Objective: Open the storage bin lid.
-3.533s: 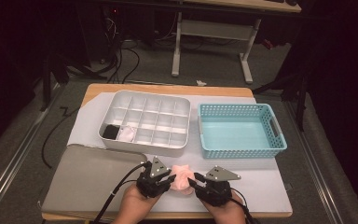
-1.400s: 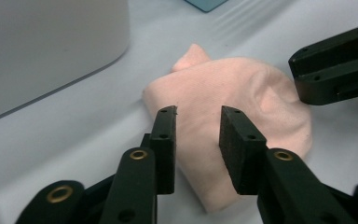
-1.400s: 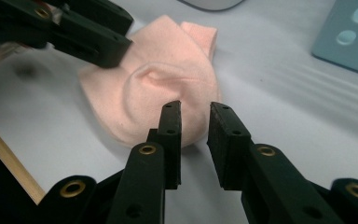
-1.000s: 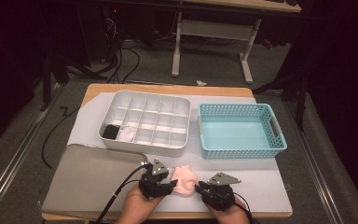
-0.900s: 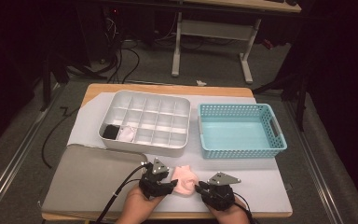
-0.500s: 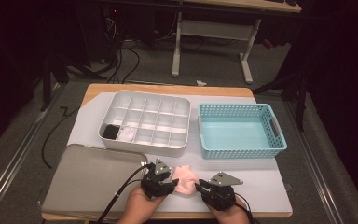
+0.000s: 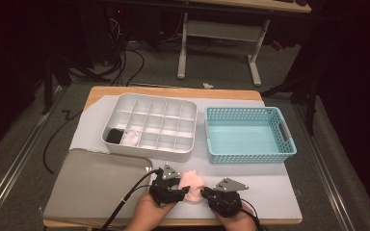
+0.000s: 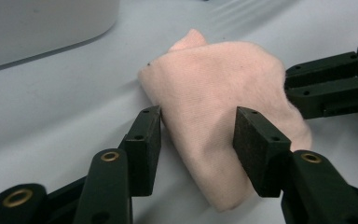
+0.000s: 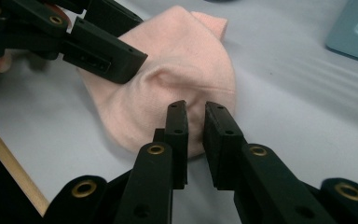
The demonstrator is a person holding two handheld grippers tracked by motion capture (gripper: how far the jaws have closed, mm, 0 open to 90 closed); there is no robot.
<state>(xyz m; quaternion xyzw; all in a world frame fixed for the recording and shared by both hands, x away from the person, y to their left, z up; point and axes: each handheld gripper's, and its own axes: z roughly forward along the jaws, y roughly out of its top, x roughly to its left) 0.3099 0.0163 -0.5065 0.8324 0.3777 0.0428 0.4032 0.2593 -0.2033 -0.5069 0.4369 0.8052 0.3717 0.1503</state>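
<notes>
Right claw (image 9: pixel 195 109), jaws just narrowing, pinches a fold of pink cloth (image 9: pixel 168 88); left claw (image 8: pixel 198 126) straddles it loosely, steadying for folding.

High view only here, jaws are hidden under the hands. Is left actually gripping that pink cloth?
Observer: Not clamped. The left gripper straddles the pink cloth. Its jaws are wide and have just been opening, with one pad at the folded edge and the other lying on top.
Operator: Right side?
Observer: The right gripper has its tips at the cloth's near edge. Its jaws are almost together and have just been closing. Cloth shows through the slit, but I cannot tell if it is pinched.
Operator: Cloth lifted?
Observer: No, it lies bunched on the white mat.
</notes>
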